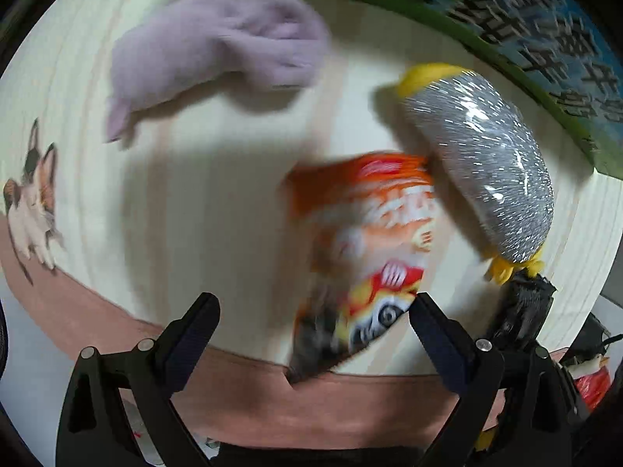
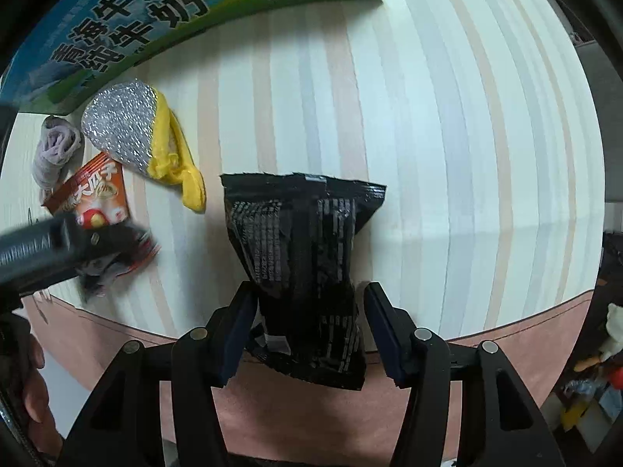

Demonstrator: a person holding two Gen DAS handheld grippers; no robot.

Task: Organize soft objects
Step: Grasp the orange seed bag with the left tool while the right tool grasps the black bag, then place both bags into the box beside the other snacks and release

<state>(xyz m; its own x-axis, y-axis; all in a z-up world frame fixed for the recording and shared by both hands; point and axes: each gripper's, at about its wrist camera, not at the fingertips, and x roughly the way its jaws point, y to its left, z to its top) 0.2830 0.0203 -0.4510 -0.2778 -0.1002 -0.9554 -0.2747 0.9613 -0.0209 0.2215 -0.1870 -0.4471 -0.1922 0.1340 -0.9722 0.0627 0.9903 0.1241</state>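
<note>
Jaws of the right gripper [image 2: 309,332] flank a black packet [image 2: 307,272] without pinching it, while the left gripper [image 1: 315,323] gapes beside an orange snack bag [image 1: 366,249].

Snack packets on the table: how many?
2. The orange packet lies left, under the left tongs, below the glittery sponge. The black packet sits between the right tongs. More may hide outside both views.

Black packet [image 2: 307,272], orange packet [image 1: 370,249] flat
</note>
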